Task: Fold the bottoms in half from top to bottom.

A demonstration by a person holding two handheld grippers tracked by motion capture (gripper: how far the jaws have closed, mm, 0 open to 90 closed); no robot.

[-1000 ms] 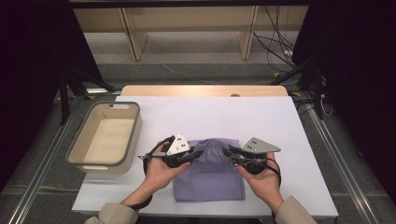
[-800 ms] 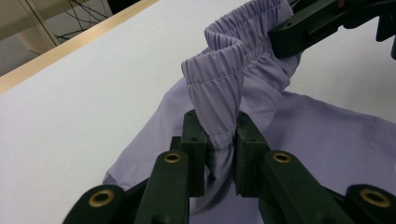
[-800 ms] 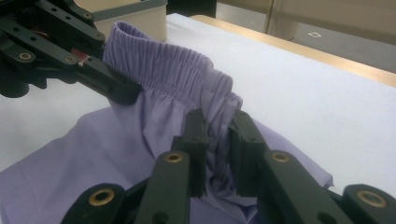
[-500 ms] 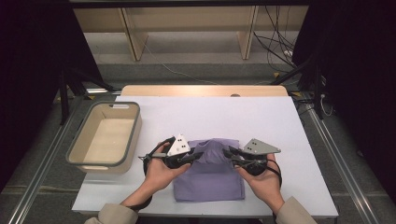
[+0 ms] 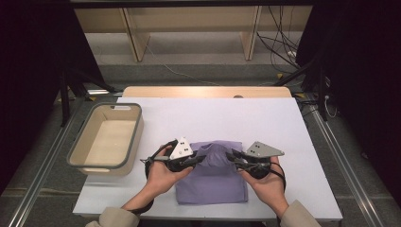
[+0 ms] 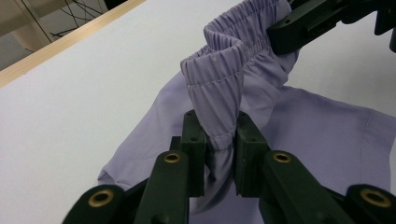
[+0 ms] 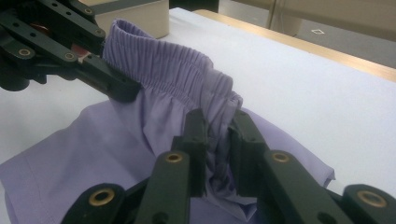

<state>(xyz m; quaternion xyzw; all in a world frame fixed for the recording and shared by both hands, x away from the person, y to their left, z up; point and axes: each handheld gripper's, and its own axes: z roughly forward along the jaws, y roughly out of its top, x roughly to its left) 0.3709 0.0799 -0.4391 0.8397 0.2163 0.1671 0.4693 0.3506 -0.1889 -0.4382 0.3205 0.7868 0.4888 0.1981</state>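
High view: beige bin (image 5: pixel 105 139) at counter (image 5: pixel 213 113) left, empty; purple shorts (image 5: pixel 213 182) at near edge; wooden shelving behind.

Left gripper view: left hand-held gripper (image 6: pixel 219 144) clamped on elastic waistband (image 6: pixel 229 60).

Right gripper view: right hand-held gripper (image 7: pixel 218 140) pinching same waistband.

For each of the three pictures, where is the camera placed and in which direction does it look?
High view: fixed above the person's side, looking forward and down on the table; both forearms and both tools show.
Left gripper view: rides on the left tool, looking along its jaws at the pinched purple cloth.
Right gripper view: rides on the right tool, looking along its jaws at the cloth and bin.
Shared: both gripper views show the waistband and the opposite tool.
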